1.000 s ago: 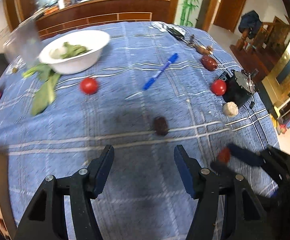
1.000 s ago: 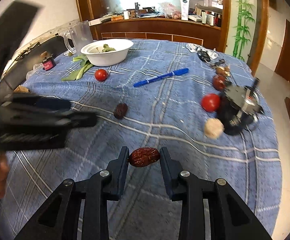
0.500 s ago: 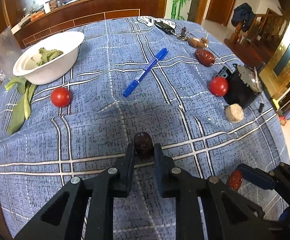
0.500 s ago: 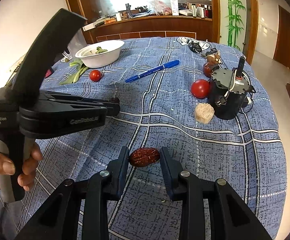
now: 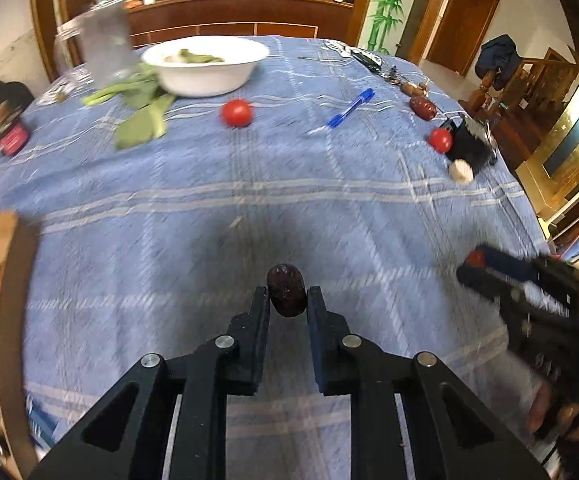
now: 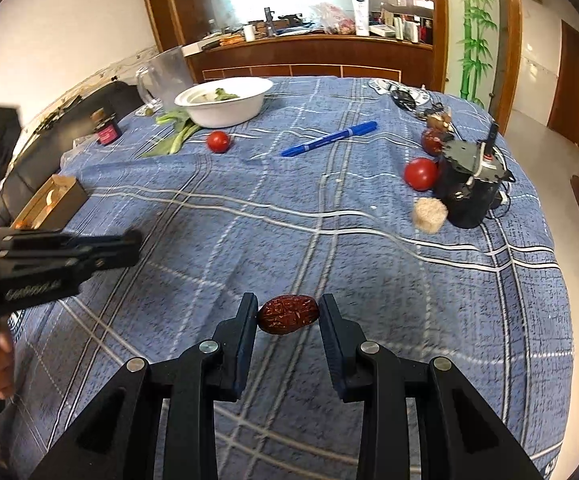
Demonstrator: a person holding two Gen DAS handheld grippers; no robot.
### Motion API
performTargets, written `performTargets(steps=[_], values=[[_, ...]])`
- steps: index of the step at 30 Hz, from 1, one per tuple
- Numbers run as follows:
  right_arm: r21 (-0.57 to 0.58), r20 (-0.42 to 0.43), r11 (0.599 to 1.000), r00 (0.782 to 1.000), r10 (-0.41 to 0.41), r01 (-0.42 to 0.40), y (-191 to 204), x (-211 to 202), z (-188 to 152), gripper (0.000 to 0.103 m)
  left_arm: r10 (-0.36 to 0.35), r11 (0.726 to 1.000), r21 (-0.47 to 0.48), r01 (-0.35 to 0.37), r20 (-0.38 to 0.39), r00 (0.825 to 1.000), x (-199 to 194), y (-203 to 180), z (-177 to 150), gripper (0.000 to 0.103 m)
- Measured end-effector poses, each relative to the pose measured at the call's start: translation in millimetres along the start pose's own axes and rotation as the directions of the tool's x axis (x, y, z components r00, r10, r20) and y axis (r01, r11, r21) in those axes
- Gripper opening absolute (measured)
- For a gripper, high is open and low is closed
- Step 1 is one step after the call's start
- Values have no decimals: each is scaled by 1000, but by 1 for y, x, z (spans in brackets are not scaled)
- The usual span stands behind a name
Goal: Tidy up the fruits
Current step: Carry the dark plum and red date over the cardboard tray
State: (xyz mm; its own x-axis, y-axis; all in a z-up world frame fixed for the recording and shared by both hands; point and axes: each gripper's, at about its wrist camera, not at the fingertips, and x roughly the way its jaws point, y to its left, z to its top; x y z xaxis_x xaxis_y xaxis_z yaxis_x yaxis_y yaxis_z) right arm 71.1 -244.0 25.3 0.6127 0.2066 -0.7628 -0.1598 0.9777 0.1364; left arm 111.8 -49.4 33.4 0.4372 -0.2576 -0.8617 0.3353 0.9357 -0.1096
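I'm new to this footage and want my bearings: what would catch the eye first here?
Each gripper holds a dried red date at the bottom of its own view: the left gripper a dark date, the right gripper a redder date. Beyond them on the blue checked tablecloth lie red tomatoes and a white bowl of greens.

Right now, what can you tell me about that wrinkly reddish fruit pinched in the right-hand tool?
The red date is an oval dried fruit, glossy brown-red, with finely wrinkled skin. It lies sideways, its two ends pressed between the black fingers of the right gripper, which is shut on it. It appears to be held above the blue checked tablecloth. Nothing but the fingers appears to touch it.
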Motion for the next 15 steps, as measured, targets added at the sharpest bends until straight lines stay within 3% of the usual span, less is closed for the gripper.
performTargets(steps=[7,15], values=[[-64,-14,998,1000,16,-17,43,4,-1,34,11,997,-79,-10,12,1000,-34,39,-45,18],[-160,-27,986,999,47,-51,103,15,7,34,36,987,-160,-27,51,998,-71,79,-72,18]])
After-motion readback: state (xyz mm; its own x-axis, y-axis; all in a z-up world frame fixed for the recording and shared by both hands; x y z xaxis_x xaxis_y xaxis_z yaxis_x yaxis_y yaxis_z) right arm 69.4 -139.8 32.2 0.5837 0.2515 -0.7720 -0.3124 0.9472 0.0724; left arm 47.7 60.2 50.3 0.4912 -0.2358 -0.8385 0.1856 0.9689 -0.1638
